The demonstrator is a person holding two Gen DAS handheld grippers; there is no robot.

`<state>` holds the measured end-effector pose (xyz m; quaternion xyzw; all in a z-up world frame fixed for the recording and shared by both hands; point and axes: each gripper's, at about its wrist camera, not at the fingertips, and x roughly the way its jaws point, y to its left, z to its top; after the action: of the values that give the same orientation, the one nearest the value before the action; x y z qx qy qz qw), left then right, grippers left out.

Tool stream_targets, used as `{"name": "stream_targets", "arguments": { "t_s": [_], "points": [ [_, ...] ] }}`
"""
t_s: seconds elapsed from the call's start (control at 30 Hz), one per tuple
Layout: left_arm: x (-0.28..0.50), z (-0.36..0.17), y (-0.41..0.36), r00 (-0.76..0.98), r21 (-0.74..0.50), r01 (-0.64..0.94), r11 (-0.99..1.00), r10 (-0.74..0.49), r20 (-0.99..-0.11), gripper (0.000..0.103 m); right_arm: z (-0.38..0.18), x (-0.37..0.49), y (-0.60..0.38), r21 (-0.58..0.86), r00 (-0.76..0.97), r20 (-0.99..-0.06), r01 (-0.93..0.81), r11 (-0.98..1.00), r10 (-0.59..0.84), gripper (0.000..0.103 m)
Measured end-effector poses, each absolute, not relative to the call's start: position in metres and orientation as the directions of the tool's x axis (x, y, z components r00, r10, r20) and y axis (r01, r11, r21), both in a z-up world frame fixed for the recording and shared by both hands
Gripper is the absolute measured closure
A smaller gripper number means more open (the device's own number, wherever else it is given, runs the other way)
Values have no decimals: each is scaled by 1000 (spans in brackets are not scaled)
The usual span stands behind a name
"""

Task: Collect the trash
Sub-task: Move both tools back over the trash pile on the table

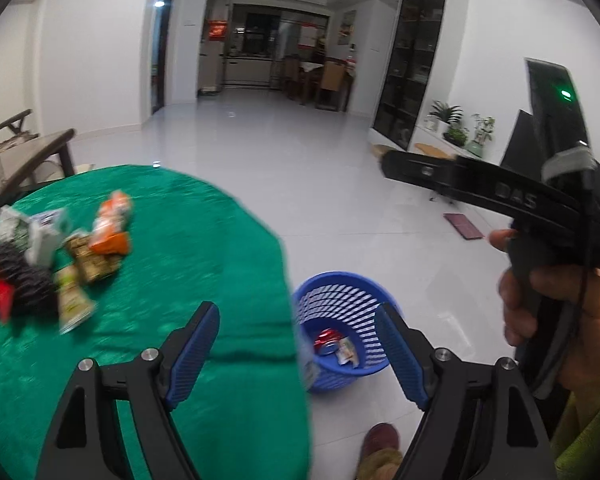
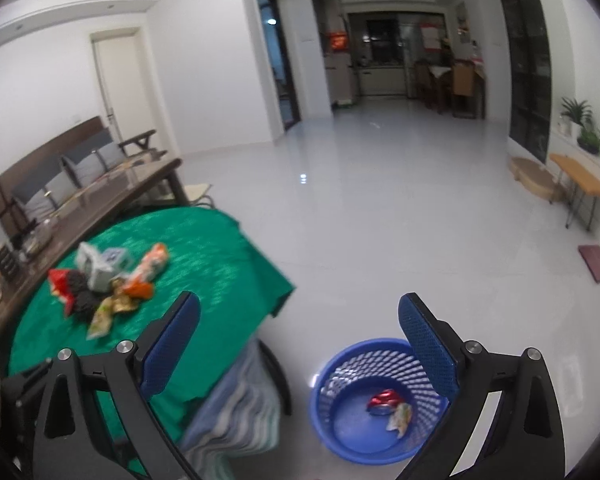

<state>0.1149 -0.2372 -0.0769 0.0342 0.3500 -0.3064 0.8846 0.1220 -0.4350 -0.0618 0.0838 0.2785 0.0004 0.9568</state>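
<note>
A heap of trash (image 1: 52, 256) lies on the green table cloth (image 1: 188, 240): an orange packet (image 1: 112, 224), a crumpled white carton (image 1: 40, 236), black netting, red wrappers and a pale sachet. It also shows in the right wrist view (image 2: 108, 284). A blue mesh basket (image 1: 340, 300) stands on the floor to the right of the table and holds a crushed red can (image 2: 384, 400) and a wrapper (image 2: 400, 420). My left gripper (image 1: 296, 356) is open and empty above the table edge. My right gripper (image 2: 300, 356) is open and empty above the basket (image 2: 340, 440).
The right hand and its gripper body (image 1: 540, 216) show at the right of the left wrist view. A dark wooden table (image 2: 100, 200) and a sofa stand behind the green table. A striped cloth (image 2: 236, 412) hangs under it. A red mat (image 2: 596, 268) lies on the white floor.
</note>
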Motion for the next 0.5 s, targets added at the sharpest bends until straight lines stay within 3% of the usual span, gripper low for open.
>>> {"name": "stream_targets", "arguments": {
  "t_s": [0.2, 0.5],
  "points": [
    [112, -89, -175, 611, -106, 469, 877, -409, -678, 20, -76, 105, -363, 145, 847, -509, -91, 985, 153, 1],
    [108, -106, -127, 656, -4, 389, 921, -280, -701, 18, -111, 107, -292, 65, 800, -561, -215, 975, 214, 1]
  ]
}}
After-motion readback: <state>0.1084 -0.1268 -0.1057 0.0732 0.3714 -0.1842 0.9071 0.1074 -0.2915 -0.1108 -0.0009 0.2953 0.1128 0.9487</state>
